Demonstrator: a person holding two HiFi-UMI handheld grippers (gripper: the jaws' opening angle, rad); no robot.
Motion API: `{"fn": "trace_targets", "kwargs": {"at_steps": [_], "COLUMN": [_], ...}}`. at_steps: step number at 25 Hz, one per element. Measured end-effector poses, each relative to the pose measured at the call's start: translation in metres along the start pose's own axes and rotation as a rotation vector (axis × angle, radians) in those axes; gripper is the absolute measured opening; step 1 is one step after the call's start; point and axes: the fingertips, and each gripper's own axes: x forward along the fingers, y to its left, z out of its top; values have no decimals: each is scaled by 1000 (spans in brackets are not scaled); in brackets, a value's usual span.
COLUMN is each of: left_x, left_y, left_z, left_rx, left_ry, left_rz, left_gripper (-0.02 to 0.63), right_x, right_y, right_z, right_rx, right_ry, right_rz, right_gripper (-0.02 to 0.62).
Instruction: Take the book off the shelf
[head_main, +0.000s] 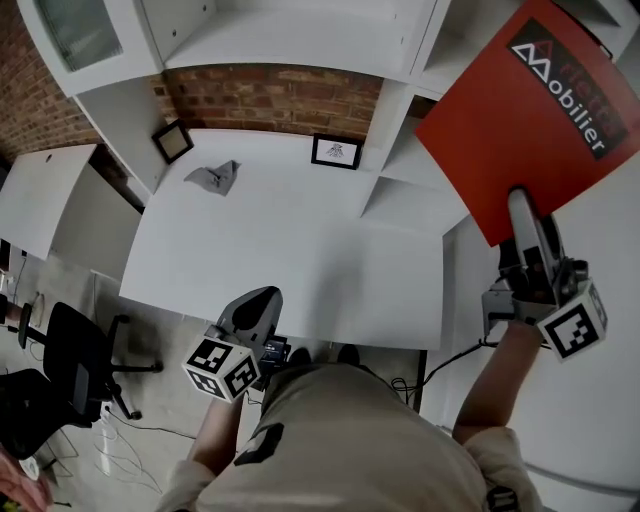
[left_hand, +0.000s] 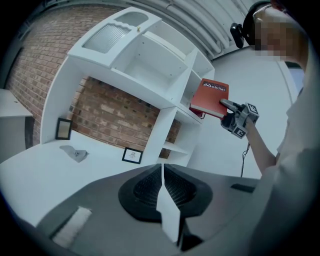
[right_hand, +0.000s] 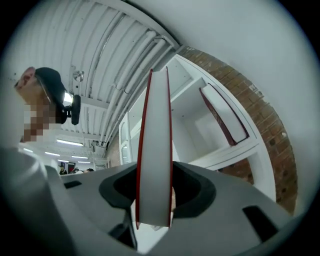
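Observation:
A red book with white lettering is held up in front of the white shelf unit, clear of its compartments. My right gripper is shut on the book's lower edge. In the right gripper view the book's white page edge stands upright between the jaws. From the left gripper view the same book hangs beside the shelf. My left gripper is low by the white table's front edge, shut and empty, its jaws touching.
Another red book leans inside a shelf compartment. The white table carries two small picture frames and a crumpled grey cloth. A black office chair stands at the lower left.

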Motion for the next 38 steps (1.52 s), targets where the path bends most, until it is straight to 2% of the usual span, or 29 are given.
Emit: {"fn": "trace_targets", "kwargs": {"at_steps": [4, 13, 26, 30, 38], "left_x": [-12, -24, -22, -13, -4], "left_y": [8, 22, 11, 8, 8], "left_z": [0, -12, -22, -17, -22], "left_rx": [-17, -14, -13, 1, 2], "left_ry": [1, -11, 35, 36, 53], "left_rz": [24, 73, 72, 67, 78], "left_gripper": [15, 15, 15, 15, 15], "right_x": [-6, -14, -20, -22, -28], "right_y": [15, 17, 17, 15, 28], "right_z": [-14, -73, -131, -163, -240], "right_rx": [146, 340, 543, 592, 836], "right_ry": [21, 83, 183, 270, 409], "right_rz": [91, 152, 206, 222, 255], "right_gripper": [160, 160, 161, 161, 163]}}
